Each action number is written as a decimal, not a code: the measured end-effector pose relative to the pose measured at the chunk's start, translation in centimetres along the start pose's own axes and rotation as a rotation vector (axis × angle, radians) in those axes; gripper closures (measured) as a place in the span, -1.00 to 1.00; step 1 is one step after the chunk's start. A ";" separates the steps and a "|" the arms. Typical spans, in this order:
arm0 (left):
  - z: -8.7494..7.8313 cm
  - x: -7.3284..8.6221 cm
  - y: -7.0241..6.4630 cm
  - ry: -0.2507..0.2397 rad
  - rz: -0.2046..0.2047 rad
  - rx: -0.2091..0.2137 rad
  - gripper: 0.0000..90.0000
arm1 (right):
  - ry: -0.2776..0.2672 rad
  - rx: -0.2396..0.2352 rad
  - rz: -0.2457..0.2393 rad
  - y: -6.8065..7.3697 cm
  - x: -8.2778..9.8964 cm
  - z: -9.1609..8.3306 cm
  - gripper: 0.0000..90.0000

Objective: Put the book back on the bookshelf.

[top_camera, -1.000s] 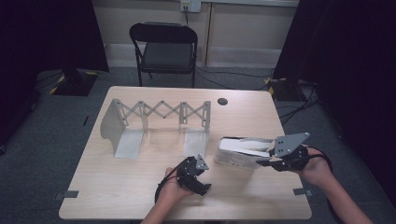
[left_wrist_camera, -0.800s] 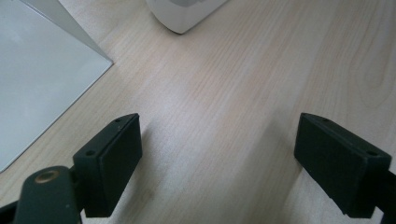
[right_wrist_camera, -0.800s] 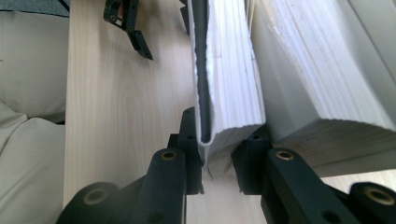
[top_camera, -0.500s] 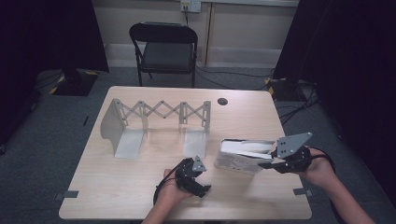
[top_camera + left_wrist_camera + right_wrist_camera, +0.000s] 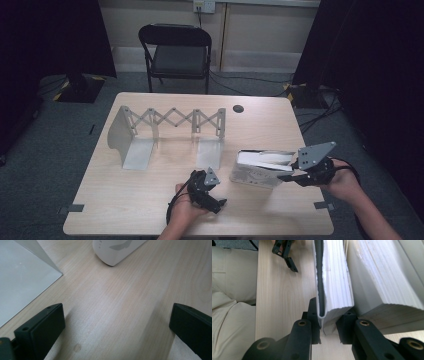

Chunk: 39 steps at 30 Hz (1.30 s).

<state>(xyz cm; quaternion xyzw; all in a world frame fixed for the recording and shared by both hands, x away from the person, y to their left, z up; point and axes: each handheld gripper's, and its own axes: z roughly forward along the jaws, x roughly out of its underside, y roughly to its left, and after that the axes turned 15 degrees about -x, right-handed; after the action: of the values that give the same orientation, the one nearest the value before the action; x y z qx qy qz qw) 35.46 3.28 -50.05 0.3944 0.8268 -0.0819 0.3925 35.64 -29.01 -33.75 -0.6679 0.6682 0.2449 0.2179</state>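
- Leftmost on the table (image 5: pixel 125 210), toward the far-left corner, a grey rack (image 5: pixel 150 132) stands upright with a scissor-lattice back and two flat plates reaching toward the near edge.
- Next, near the middle of the near edge, the left hand (image 5: pixel 182 212) holds the left gripper (image 5: pixel 220 204), which points toward the book and lies low over the wood.
- From the left gripper view, its jaws stand wide apart and have just been opening; bare tabletop (image 5: pixel 120 302) lies between them and nothing is in them.
- That same view has a corner of one rack plate (image 5: pixel 22 280) at the upper left and the book's rounded corner (image 5: pixel 115 250) at the top, well clear of the jaws.
- Right of centre, the book (image 5: pixel 260 167) stands on its long edge near the near-right part of the table, its white pages facing up and parted slightly.
- Farther right, the right gripper (image 5: pixel 287 175), held by the right hand (image 5: pixel 345 182) close to the right edge, is closed tight on the book's near cover and a thin sheaf of pages.
- Seen from the right gripper view, both pads pinch that sheaf (image 5: pixel 334 290) at its end, while the thicker block of pages (image 5: pixel 384 282) leans away beside it.
- Beyond the table, a black chair (image 5: pixel 177 50) faces the far edge.
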 end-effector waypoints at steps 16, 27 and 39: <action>-0.7 -1.3 0.1 0.087 -0.003 0.053 -0.69 | -0.014 -0.022 0.008 -0.7 0.2 -0.2 0.68; -2.8 -3.0 1.8 0.055 -0.054 0.147 -0.63 | -0.016 -0.073 -0.003 -1.0 0.2 -0.5 0.68; -3.4 -4.2 2.9 0.084 -0.074 0.163 -0.60 | -0.001 -0.093 0.021 -1.7 0.1 -0.7 0.68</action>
<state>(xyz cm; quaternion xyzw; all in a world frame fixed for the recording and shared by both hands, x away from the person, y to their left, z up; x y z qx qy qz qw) 37.15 4.33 -44.24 0.3972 0.8473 -0.1468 0.3206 37.42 -29.53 -33.33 -0.6701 0.6631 0.2782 0.1844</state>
